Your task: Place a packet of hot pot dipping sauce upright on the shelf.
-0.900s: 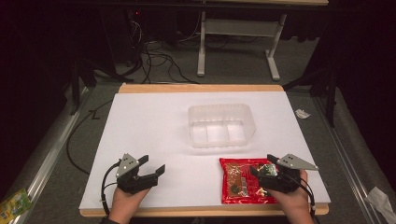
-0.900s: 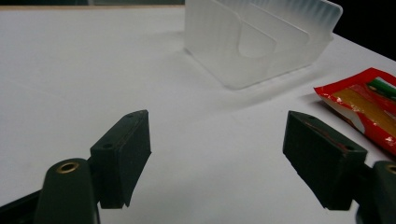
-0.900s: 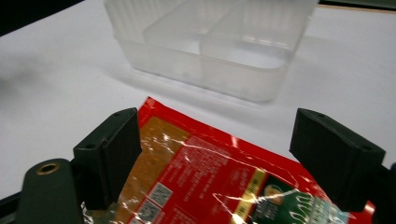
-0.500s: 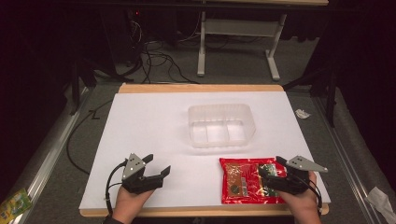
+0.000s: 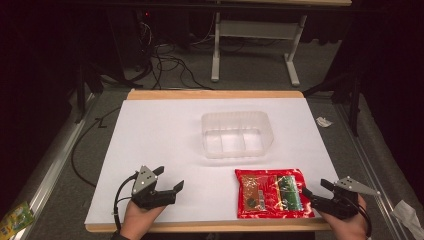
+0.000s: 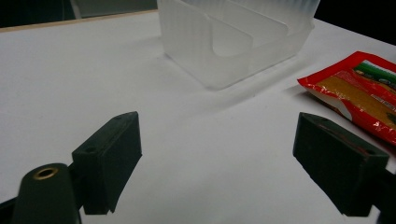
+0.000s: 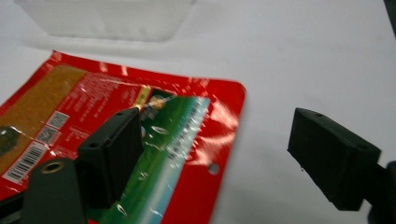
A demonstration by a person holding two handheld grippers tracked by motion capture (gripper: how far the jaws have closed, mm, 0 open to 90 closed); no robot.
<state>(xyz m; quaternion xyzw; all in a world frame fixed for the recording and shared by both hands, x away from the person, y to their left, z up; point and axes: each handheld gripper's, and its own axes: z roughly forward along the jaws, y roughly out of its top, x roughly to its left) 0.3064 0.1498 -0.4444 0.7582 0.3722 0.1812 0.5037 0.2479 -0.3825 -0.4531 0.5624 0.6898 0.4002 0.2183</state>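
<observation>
Your left gripper (image 5: 167, 178): near front-left corner of tabletop (image 5: 160, 130), jaws spread wide, nothing between them. Your right gripper (image 5: 316, 187): at front-right corner, jaws apart, empty, one jaw over right edge of red packet (image 5: 272, 192). Packet: flat, beside front edge, right half. Clear plastic tray (image 5: 236, 134): centre of tabletop, upright, near packet, apart from it.
</observation>
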